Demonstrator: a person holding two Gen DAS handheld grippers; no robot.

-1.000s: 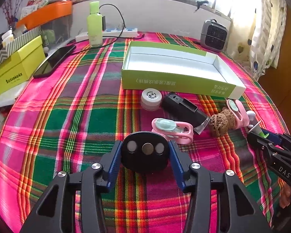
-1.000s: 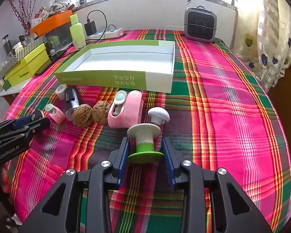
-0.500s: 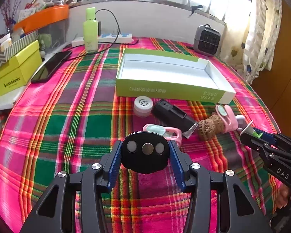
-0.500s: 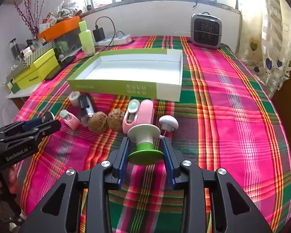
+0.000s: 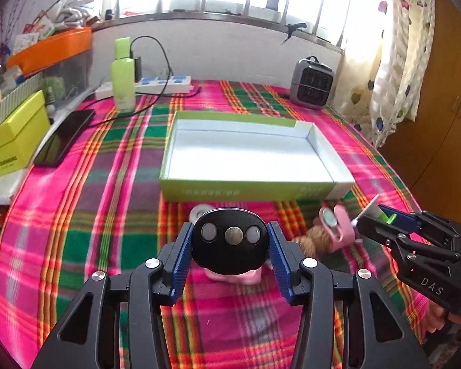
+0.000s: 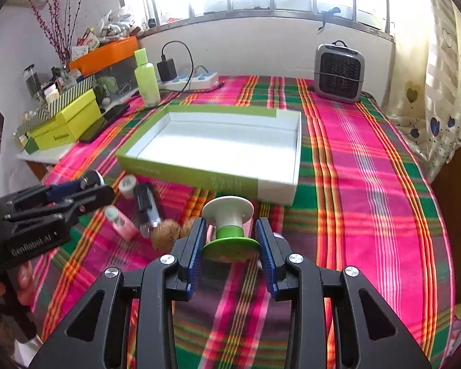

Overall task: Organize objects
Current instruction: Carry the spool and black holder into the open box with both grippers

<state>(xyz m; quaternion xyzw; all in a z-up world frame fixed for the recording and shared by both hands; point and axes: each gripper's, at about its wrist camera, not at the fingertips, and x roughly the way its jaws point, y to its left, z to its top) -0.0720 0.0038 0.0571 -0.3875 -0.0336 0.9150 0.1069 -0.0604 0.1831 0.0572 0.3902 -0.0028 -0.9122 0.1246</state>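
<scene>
We pinch a round black thing (image 5: 230, 241) in our left hand-held gripper (image 5: 230, 246) and a green and white spool (image 6: 229, 229) in our right hand-held gripper (image 6: 230, 243). Both are up off the tabletop (image 6: 368, 184). The empty green box (image 6: 218, 144) waits just ahead (nothing inside), so next we carry them over and let go.

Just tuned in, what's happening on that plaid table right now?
A person is tidying small items with two handheld grippers. The left gripper is shut on a black oval device; the right gripper is shut on a green-and-white spool-shaped piece. Both are held above the plaid cloth, in front of the empty green box. Two pink gadgets, two walnuts, a black device and a small white container remain on the cloth.
</scene>
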